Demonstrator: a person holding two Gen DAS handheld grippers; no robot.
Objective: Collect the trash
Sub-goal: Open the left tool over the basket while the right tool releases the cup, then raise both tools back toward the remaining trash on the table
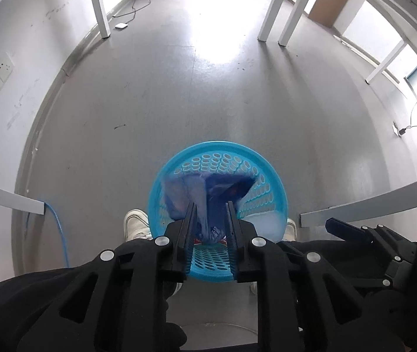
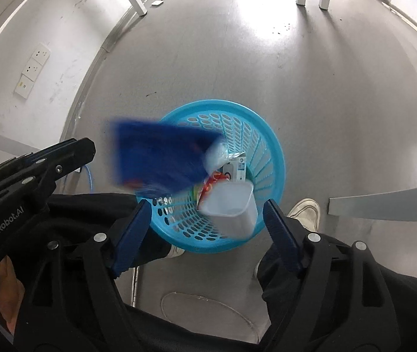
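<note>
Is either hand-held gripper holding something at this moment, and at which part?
The left hand-held gripper pinches the blurred blue wrapper by its end over the blue basket. The right hand-held gripper is open and holds nothing.

Left gripper: fingers parallel, gap narrow, pointing steeply down. Seen from the right wrist, it sits to the left. Right gripper: blue-padded fingers spread wide, aimed down. Dark-trousered legs and white shoes below both tools.
</note>
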